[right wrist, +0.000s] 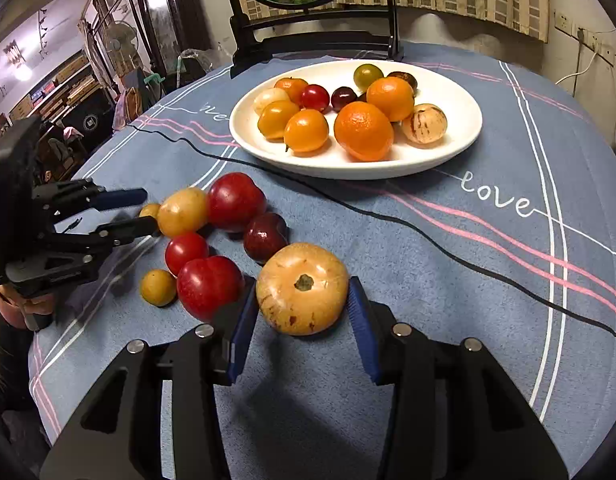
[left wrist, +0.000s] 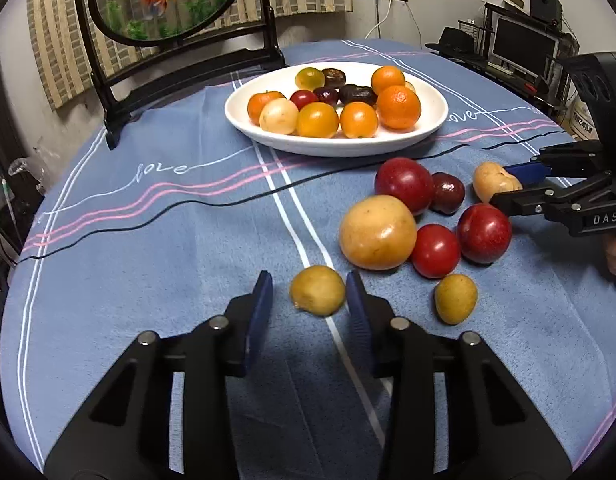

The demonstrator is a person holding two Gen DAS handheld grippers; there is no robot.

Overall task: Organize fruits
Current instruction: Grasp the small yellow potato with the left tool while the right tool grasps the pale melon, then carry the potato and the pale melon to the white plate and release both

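On the blue cloth, a small yellow fruit (left wrist: 317, 292) lies between the fingers of my left gripper (left wrist: 309, 284). The left pad stands a little off it, so the gripper is open. My right gripper (right wrist: 303, 300) is shut on a large pale yellow fruit (right wrist: 304, 272) with a brown stem scar, which rests on the cloth. The left wrist view shows that gripper (left wrist: 499, 186) at the right. Between the two grippers lies a cluster: a big yellow fruit (left wrist: 377, 232), red fruits (left wrist: 405, 184), a dark one (left wrist: 447, 192). The white plate (left wrist: 335, 146) behind holds several fruits.
A black-framed goldfish screen (left wrist: 180, 60) stands at the table's far left behind the plate. A hand (left wrist: 615, 256) holds the right gripper at the frame's edge. Another small yellow fruit (left wrist: 455, 298) lies near the cluster. A monitor (left wrist: 523, 46) sits beyond the table, back right.
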